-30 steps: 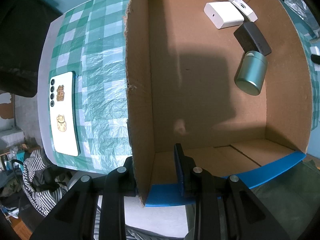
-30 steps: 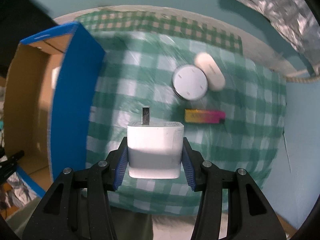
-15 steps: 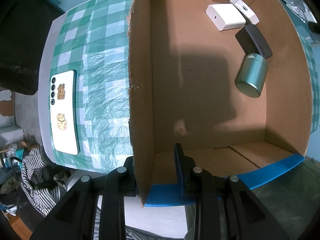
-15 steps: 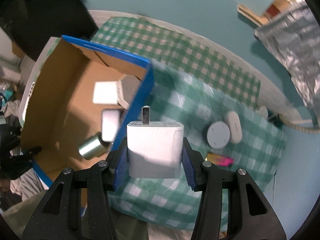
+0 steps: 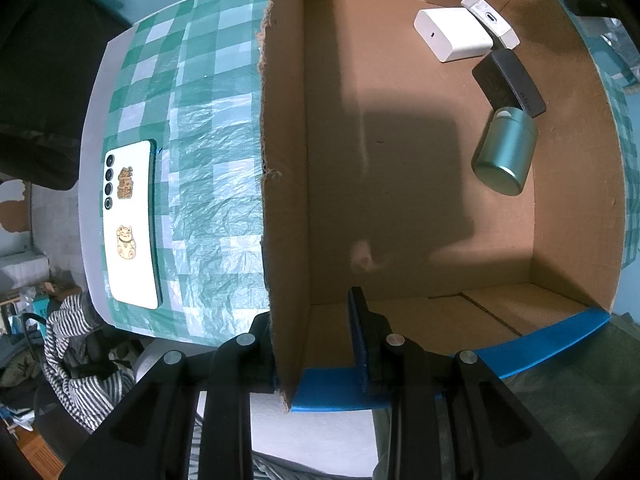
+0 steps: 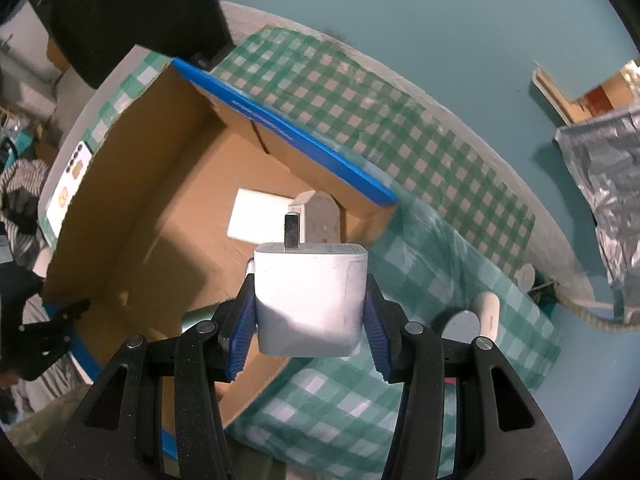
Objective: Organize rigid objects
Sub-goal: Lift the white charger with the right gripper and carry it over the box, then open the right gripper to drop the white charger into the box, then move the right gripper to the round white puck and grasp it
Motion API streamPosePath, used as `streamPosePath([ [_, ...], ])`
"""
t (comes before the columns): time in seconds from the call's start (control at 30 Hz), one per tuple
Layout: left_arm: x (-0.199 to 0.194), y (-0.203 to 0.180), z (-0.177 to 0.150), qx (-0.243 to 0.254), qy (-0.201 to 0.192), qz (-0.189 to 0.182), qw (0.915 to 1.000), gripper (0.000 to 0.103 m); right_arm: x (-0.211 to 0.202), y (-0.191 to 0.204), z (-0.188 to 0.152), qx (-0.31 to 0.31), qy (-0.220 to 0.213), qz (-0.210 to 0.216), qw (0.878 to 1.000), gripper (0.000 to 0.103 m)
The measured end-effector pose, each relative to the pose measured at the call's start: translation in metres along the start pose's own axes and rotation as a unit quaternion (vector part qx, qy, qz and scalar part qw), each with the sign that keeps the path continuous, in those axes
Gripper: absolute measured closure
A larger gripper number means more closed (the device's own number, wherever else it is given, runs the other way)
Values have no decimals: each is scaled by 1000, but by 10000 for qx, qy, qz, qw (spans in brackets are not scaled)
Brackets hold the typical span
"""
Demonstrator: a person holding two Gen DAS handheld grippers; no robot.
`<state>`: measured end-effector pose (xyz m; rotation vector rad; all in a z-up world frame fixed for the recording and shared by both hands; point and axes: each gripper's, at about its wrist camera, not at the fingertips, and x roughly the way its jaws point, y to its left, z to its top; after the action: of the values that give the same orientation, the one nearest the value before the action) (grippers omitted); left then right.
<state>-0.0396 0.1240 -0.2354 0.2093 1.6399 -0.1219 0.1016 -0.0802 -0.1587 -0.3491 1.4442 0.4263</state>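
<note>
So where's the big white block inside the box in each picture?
Left wrist view: white block lies top right, in the far corner of the cardboard box.
Right wrist view: white block lies mid-frame, just above the held charger.
Shared landmark: the box's blue edge.

Light: dim indoor, cool teal cast.
Shadow: a broad dark block lies across the cardboard box [image 5: 400,184] floor, left wrist view.
Glare: soft sheen on the green canister [image 5: 505,151] and the white charger [image 6: 310,300].
Blur: right wrist view smeared, the checked cloth [image 6: 420,152] soft.
Distortion: strong fisheye bending, black corners.
</note>
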Motion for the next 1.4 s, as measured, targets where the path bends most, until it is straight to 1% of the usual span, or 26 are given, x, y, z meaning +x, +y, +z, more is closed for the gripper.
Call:
streamPosePath([
  [0.23, 0, 1, 0, -12, -6, -22, 10000, 76, 17, 11, 8, -218, 78, 32, 9997, 54],
  [0.53, -1, 2, -1, -24, -7, -23, 10000, 76, 37, 20, 11, -435, 181, 27, 9989, 54],
  [0.83, -1, 2, -1, -19, -4, -16, 10000, 76, 49, 16, 11, -315, 228, 11, 9992, 54],
  [0.93, -1, 2, -1, -17, -6, -8, 10000, 76, 46, 13, 10, -244, 118, 30, 9996, 54],
  [1.03, -1, 2, -2, -15, -7, 11, 10000, 76, 44, 12, 8, -194, 101, 71, 9997, 54],
  [1.17, -2, 1, -2, -14, -5, 27, 10000, 76, 35, 15, 5, -190, 0, 52, 9998, 46],
  [1.2, -2, 1, -2, -19, -4, 32, 10000, 76, 32, 15, 4, -181, -27, 31, 9998, 39],
  [1.23, -3, 1, -3, -25, -5, 34, 10000, 76, 28, 15, 3, -163, -80, 39, 9998, 37],
  [1.4, -3, 0, -4, -22, -11, 61, 10000, 76, 12, 7, -2, 8, -205, 167, 9996, 36],
])
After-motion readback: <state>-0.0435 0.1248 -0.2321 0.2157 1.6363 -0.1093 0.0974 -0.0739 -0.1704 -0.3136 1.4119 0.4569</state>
